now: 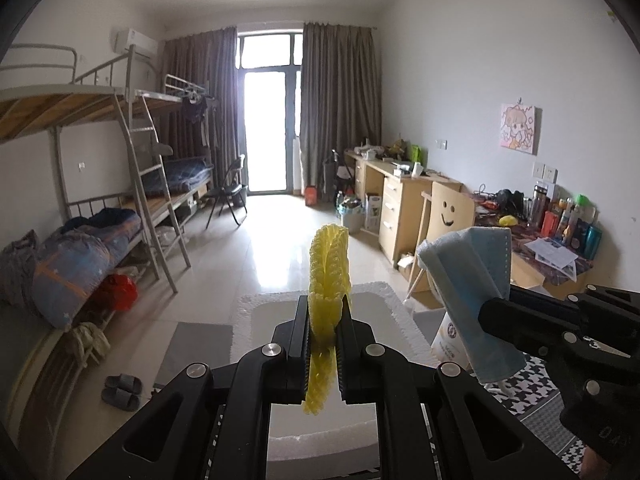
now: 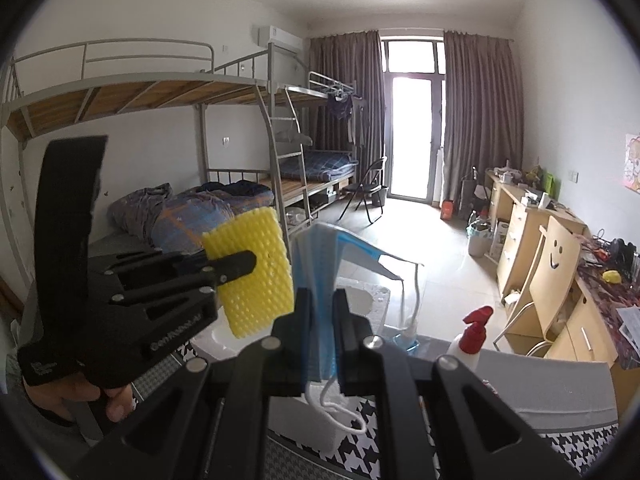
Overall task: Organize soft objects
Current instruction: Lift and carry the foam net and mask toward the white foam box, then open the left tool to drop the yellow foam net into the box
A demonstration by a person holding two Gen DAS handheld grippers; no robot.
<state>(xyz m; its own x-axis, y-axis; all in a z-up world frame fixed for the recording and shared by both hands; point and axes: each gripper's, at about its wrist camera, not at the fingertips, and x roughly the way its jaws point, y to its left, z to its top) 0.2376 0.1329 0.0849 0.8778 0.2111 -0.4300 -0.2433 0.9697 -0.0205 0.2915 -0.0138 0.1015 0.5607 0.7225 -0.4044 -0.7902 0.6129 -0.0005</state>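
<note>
The left tool (image 1: 324,320) is clamped on one yellow foam net (image 1: 329,272), gripped edge-on across its lower half so that the upper part stands free above the fingertips; the right wrist view confirms the hold, with the net's ribbed face turned broadside and one finger lying across it. The right tool (image 2: 321,308) is closed on one blue face mask (image 2: 320,280), pinched through its folded body, the white ear loops (image 2: 340,408) dangling below the jaws and a loose flap trailing to the right. Both items are carried clear of the surface, side by side and near each other but not touching, which in my judgement suits transport: each is light and limp, and a mid-body pinch keeps it from slipping or folding out of the grip. A white foam tray (image 1: 256,304) lies directly below and ahead of both tools on the surface with a black-and-white checked cloth (image 1: 532,380); it is the likely destination, though that cannot be confirmed. One spray bottle with a red top (image 2: 474,330) stands to the right of the tray. Count: two tools, both occupied; one net; one mask; one tray; one bottle. A hand (image 2: 80,396) holds the left tool's grip. No item has yet been set down.
</note>
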